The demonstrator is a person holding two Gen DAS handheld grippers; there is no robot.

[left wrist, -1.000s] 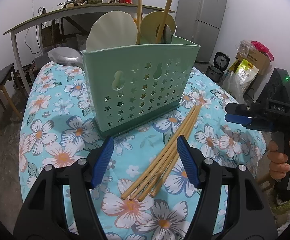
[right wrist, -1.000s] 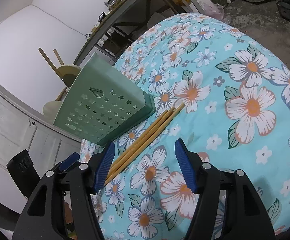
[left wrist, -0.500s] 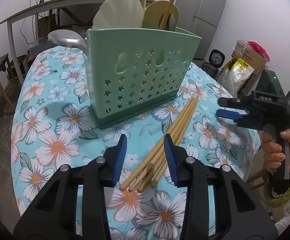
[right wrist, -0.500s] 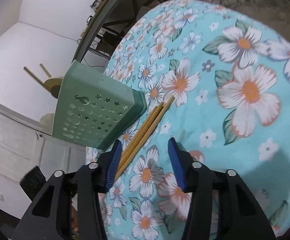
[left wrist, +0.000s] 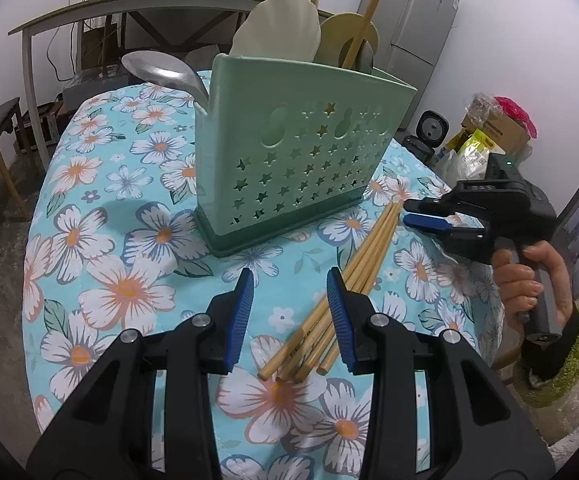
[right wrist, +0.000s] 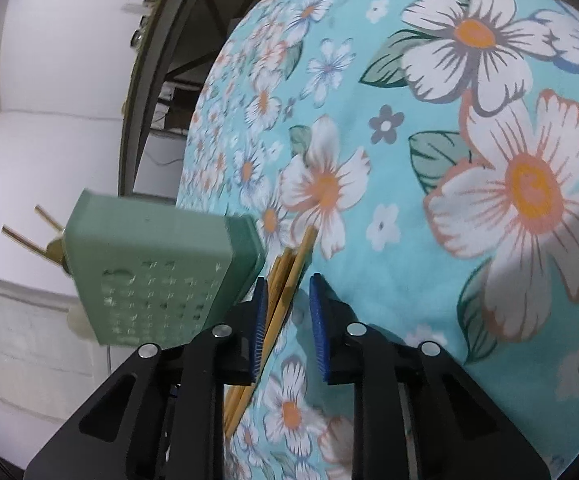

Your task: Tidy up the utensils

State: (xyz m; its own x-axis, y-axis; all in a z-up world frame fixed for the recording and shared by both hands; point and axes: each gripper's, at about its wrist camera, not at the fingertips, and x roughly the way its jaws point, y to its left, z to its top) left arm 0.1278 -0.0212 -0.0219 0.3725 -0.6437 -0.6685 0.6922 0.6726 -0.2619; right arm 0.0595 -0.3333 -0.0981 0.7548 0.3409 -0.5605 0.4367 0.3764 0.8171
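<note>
Chopsticks [left wrist: 353,276] lie on the table [left wrist: 89,240] outside our holder [left wrist: 297,160]; right gripper [right wrist: 287,320] fingers closing around them, left gripper [left wrist: 289,316] fingers narrow, empty.

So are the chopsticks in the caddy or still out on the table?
Out. The chopsticks lie bundled flat on the tablecloth, beside the green caddy.
</note>
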